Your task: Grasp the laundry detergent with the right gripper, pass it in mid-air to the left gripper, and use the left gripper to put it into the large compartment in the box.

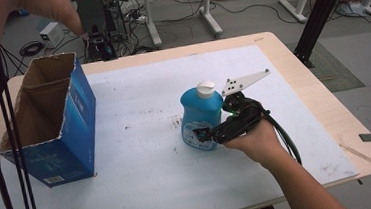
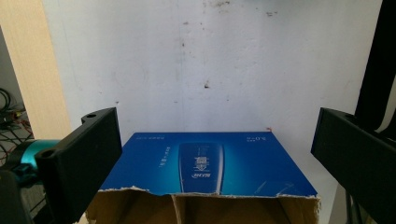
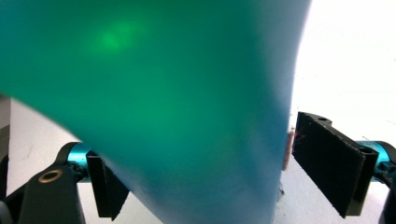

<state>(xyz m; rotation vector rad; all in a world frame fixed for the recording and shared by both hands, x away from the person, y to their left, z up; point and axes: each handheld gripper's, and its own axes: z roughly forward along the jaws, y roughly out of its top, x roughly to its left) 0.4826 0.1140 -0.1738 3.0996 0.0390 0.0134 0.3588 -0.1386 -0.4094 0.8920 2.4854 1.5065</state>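
Note:
A blue bottle (image 1: 200, 114) with a white cap stands upright near the middle of the white mat. My right gripper (image 1: 201, 134) comes in level from the right and grips the bottle low down, one jaw on each side. Close up in the right gripper view, the bottle (image 3: 163, 93) is a blurred blue-green mass between the black jaws of the gripper (image 3: 196, 140), whose pads (image 3: 327, 158) sit against its sides. My left gripper (image 2: 212, 121) hangs open over a blue carton (image 2: 210, 163) with a torn open top, nothing between its jaws. The carton (image 1: 69, 123) stands at the mat's left.
The white mat (image 1: 144, 183) covers most of the wooden table (image 1: 319, 104). A black frame post (image 1: 317, 19) rises past the table's far right corner. Cables hang down at the left (image 1: 11, 148), in front of the carton. Desk legs and wiring stand on the floor beyond.

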